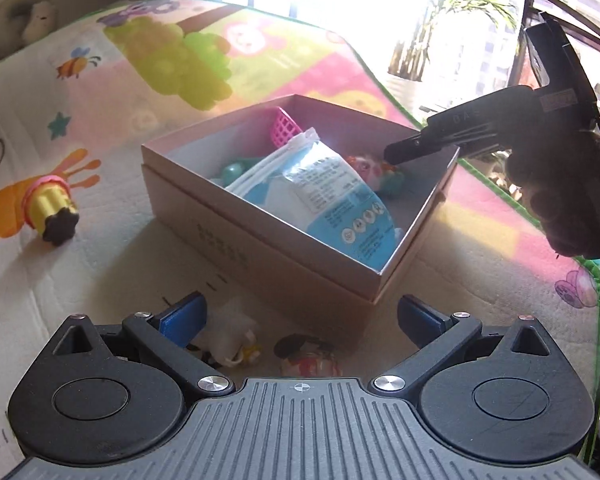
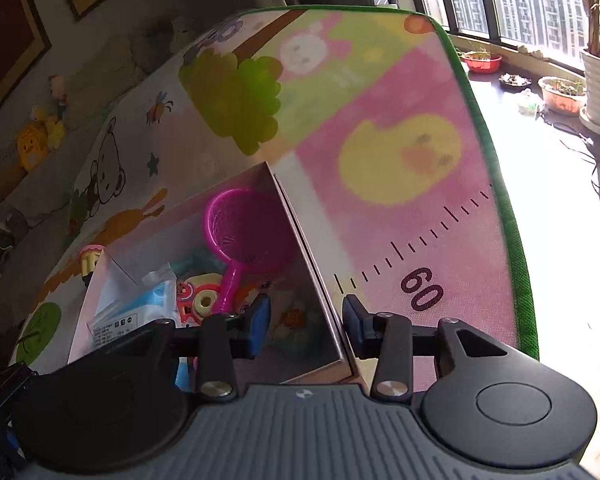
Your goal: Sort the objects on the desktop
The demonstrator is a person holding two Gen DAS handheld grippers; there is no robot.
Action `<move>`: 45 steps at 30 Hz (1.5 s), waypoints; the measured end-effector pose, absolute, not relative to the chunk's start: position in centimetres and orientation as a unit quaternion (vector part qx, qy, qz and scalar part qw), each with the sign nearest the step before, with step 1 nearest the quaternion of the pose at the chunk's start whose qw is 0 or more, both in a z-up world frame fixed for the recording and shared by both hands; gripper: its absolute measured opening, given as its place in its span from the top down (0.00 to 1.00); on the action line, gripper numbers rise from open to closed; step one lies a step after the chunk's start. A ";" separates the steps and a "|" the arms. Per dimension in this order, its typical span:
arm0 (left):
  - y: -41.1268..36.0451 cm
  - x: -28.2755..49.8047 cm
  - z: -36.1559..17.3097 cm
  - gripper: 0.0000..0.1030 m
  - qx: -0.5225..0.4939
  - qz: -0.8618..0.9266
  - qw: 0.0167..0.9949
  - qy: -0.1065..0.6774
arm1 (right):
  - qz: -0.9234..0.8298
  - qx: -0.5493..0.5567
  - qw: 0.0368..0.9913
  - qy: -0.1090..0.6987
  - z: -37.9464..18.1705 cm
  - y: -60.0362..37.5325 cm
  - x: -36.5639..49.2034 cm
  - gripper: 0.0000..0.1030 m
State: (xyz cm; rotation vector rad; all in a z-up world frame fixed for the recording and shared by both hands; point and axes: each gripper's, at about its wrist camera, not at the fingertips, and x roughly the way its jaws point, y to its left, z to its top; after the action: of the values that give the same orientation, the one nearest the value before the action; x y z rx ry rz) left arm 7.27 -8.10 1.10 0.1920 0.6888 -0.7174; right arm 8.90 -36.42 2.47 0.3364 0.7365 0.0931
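Risk: my open right gripper straddles the box wall and could tip it; open left gripper hovers over toys.

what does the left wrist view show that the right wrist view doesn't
Only the left wrist view shows the two small toys on the mat in front of the box, between the open left gripper fingers, and the right gripper's black body reaching over the box's far corner.

Only the right wrist view shows the right gripper fingers straddling the box wall, the printed ruler marks with "60", and the flower pots by the window.

Both show the box, the blue and white packet, the pink strainer, the yellow cupcake toy and the cartoon mat.
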 end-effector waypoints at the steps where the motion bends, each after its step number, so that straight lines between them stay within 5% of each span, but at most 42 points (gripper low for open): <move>1: -8.2 7.1 1.0 0.00 0.097 -0.357 0.870 0.326 | 0.047 0.162 0.918 0.360 2.4 -36.4 8.8 0.60; 20: 0.5 -1.6 2.7 0.00 0.052 -0.242 0.914 0.322 | 0.163 0.100 0.913 0.360 3.7 -23.8 9.0 0.55; 25: 1.3 -2.7 2.5 0.00 0.046 -0.201 0.918 0.340 | 0.174 0.037 0.933 0.312 6.1 -22.8 4.2 0.39; 32: -2.2 -3.7 1.3 0.00 0.062 -0.249 0.901 0.351 | 0.227 -0.049 0.912 0.337 4.4 -20.4 -1.4 0.38; 45: 0.4 -2.8 1.2 0.00 0.094 -0.128 0.922 0.352 | 0.117 -0.057 0.930 0.343 2.6 -20.7 4.8 0.35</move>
State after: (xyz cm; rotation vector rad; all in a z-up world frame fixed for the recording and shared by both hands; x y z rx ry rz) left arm -2.85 0.36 1.16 0.1940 0.7236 -0.2635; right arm 4.79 -20.68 2.59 -0.1164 0.7020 0.2387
